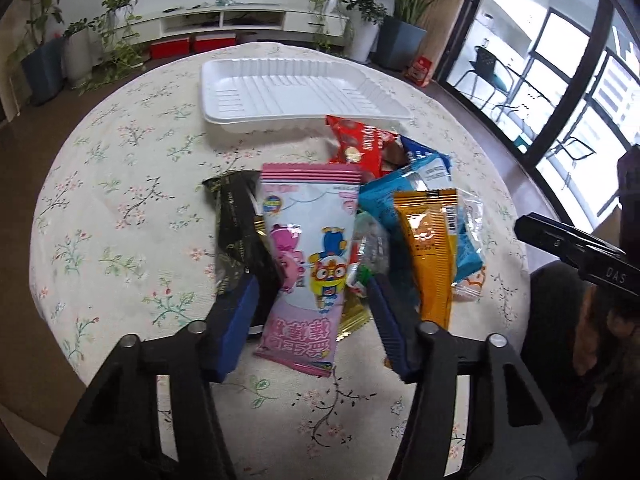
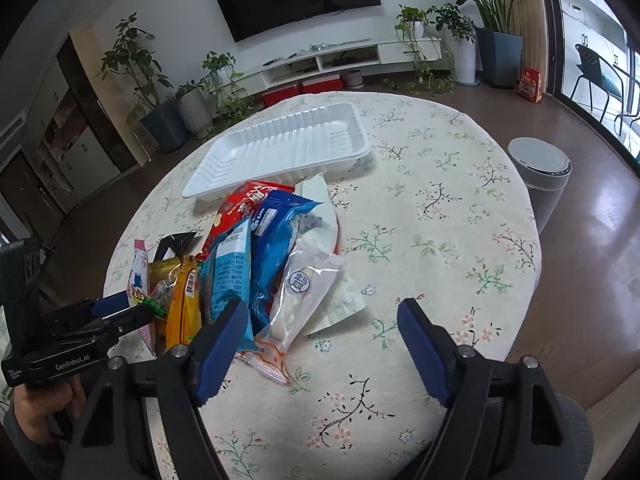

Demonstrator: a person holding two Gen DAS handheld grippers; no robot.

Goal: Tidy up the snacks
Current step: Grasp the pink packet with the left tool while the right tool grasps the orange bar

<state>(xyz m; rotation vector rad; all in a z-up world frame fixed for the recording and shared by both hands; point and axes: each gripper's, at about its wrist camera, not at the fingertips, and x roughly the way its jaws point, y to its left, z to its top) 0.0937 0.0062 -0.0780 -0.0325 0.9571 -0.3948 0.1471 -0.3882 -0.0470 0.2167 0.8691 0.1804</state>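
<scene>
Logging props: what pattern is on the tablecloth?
Cream tablecloth with small floral sprigs; clearest in right wrist view.

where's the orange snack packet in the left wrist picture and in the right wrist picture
Left wrist: the orange snack packet lies right of centre, just right of the left gripper.
Right wrist: the orange snack packet lies at lower left, left of the right gripper.
Shared landmark: the white tray, beyond the pile in both.
</scene>
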